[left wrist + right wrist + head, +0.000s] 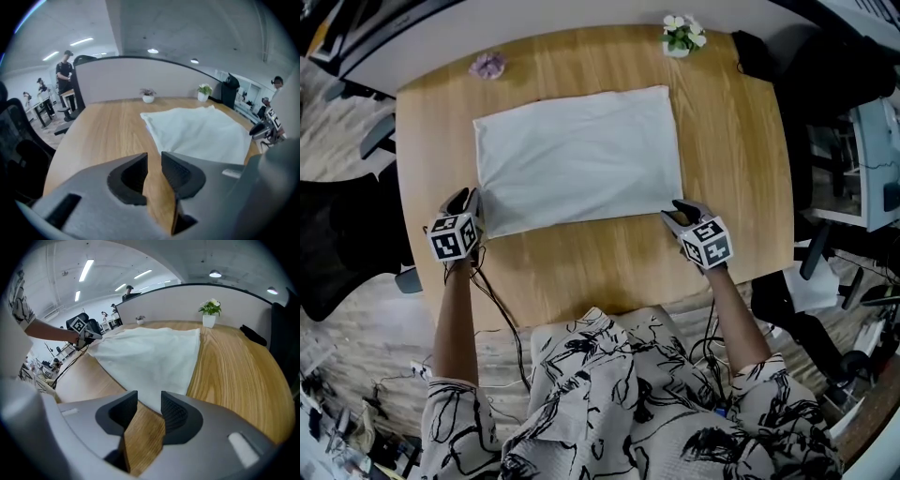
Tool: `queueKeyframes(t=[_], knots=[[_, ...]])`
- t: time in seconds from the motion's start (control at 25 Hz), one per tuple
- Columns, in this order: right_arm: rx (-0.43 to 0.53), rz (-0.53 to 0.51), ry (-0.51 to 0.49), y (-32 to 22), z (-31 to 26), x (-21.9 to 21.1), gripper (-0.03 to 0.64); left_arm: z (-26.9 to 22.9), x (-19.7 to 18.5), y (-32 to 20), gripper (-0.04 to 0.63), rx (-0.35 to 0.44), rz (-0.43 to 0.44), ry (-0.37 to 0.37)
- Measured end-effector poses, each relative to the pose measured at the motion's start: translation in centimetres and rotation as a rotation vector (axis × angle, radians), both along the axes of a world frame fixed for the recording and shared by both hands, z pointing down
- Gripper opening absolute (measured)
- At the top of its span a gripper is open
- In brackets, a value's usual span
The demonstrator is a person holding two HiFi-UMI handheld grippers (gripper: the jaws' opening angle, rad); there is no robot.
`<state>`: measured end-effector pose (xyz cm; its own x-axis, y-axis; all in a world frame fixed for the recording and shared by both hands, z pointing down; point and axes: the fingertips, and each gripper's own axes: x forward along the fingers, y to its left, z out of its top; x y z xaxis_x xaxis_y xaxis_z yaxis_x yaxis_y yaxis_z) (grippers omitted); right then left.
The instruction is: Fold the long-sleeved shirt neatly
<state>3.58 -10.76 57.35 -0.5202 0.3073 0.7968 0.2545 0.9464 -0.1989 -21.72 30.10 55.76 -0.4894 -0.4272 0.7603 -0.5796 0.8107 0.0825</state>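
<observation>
Shirt (578, 159) lies folded as flat rectangle on table (741, 187); folding looks near complete. Left gripper (467, 199) beside shirt's near-left corner, right gripper (677, 212) beside near-right corner; both jaws slightly apart, empty.

Open-plan office, wooden desk (731, 141) with partition (140, 75), black office chair (337, 248), ceiling strip lights (86, 269)

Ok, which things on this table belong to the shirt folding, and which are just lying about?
Job: white long-sleeved shirt, folded into a rectangle; left gripper and right gripper, both open, at its near corners.
Lying about: small purple plant; white-flowered plant in a white pot; black object, far right.
</observation>
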Motion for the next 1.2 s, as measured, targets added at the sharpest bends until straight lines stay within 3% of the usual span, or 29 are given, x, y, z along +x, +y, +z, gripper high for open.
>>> queueKeyframes(t=[0.16, 0.36, 0.44, 0.64, 0.88, 1.0, 1.12, 1.2], knots=[[-0.05, 0.08, -0.175, -1.6, -4.8, -0.4, 0.16, -6.0, 1.5, 1.4, 0.101, 0.096, -0.062, -0.139], [-0.123, 0.185, -0.469, -4.6, -14.0, -1.1, 0.051, -14.9, 6.5, 1.9, 0.006, 0.153, -0.117, -0.345], [-0.141, 0.218, -0.552, -5.7, -17.0, -1.1, 0.007, -18.1, 8.7, 1.8, 0.006, 0.166, -0.136, -0.419], [-0.173, 0.273, -0.747, -8.0, -23.5, -0.5, 0.006, -25.8, 13.3, 0.7, 0.006, 0.221, -0.145, -0.586], [-0.079, 0.234, -1.023, -8.0, -32.5, 1.6, 0.006, -34.1, 16.7, 1.5, 0.006, 0.33, -0.194, -0.77], [-0.018, 0.193, -1.13, -7.1, -37.3, 3.3, 0.006, -37.2, 17.8, 1.8, 0.006, 0.347, -0.16, -0.859], [0.027, 0.182, -1.209, -6.1, -41.4, 5.1, 0.006, -38.8, 18.7, 2.1, 0.006, 0.385, -0.14, -0.891], [-0.014, 0.233, -1.243, -5.9, -43.2, 6.2, 0.006, -38.9, 18.9, 2.6, 0.005, 0.427, -0.154, -0.881]])
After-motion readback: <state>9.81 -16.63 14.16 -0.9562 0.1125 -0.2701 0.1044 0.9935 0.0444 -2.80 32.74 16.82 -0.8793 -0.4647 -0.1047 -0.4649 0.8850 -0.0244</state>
